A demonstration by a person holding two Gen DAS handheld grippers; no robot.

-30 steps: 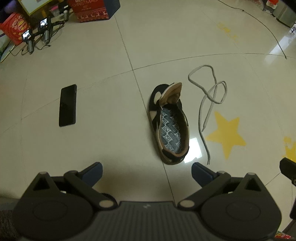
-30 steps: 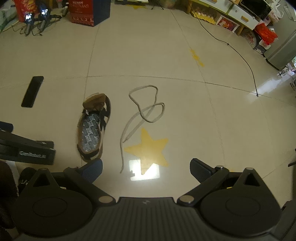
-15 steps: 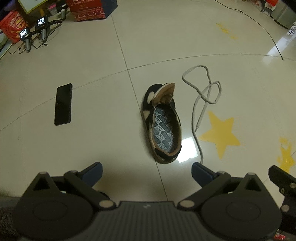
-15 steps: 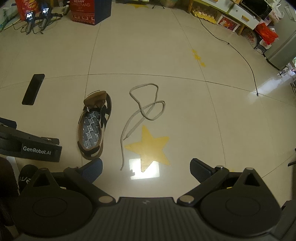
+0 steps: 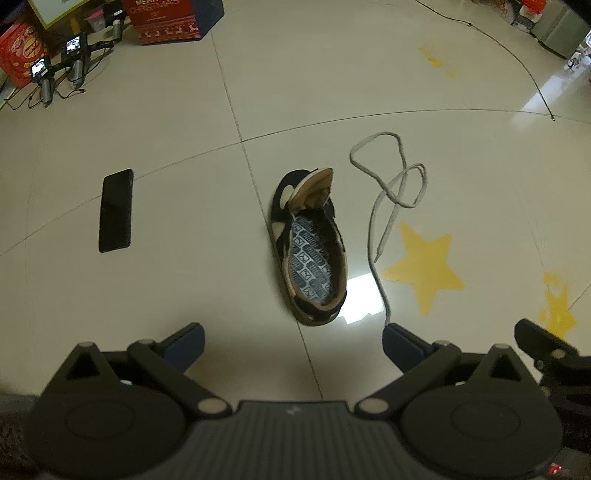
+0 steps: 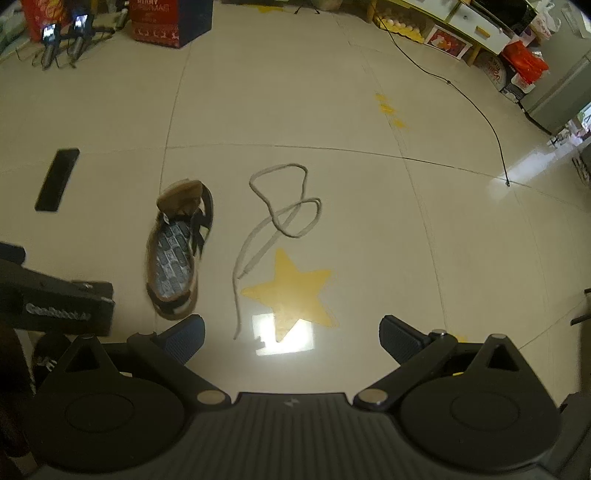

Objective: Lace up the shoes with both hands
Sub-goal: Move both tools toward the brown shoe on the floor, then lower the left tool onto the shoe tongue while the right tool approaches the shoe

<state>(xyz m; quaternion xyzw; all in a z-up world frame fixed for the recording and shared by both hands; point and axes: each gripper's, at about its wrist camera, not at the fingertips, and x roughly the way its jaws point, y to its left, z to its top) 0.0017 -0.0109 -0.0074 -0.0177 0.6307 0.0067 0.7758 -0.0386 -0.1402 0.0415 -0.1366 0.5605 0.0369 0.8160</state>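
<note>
A black and tan shoe [image 5: 308, 243] [image 6: 177, 251] lies unlaced on the tiled floor, its tongue folded up and the patterned insole showing. A loose grey shoelace [image 5: 388, 206] [image 6: 280, 221] sprawls in loops just right of the shoe, one end trailing toward me. My left gripper [image 5: 291, 345] hovers open above the floor, short of the shoe's heel. My right gripper [image 6: 291, 332] is also open, above the lace's near end and a yellow star sticker [image 6: 291, 291]. Neither holds anything. The left gripper's body [image 6: 55, 302] shows at the left edge of the right wrist view.
A black phone [image 5: 115, 210] [image 6: 57, 179] lies flat on the floor left of the shoe. Red gift boxes [image 5: 170, 16] and small cameras on stands [image 5: 55, 70] stand at the far left. A black cable [image 6: 461, 96] runs across the floor at the far right.
Both grippers have pulled back and drifted slightly, so the shoe and lace sit a little farther and more leftward in the left view. Shoe and lace have not moved on the floor.
</note>
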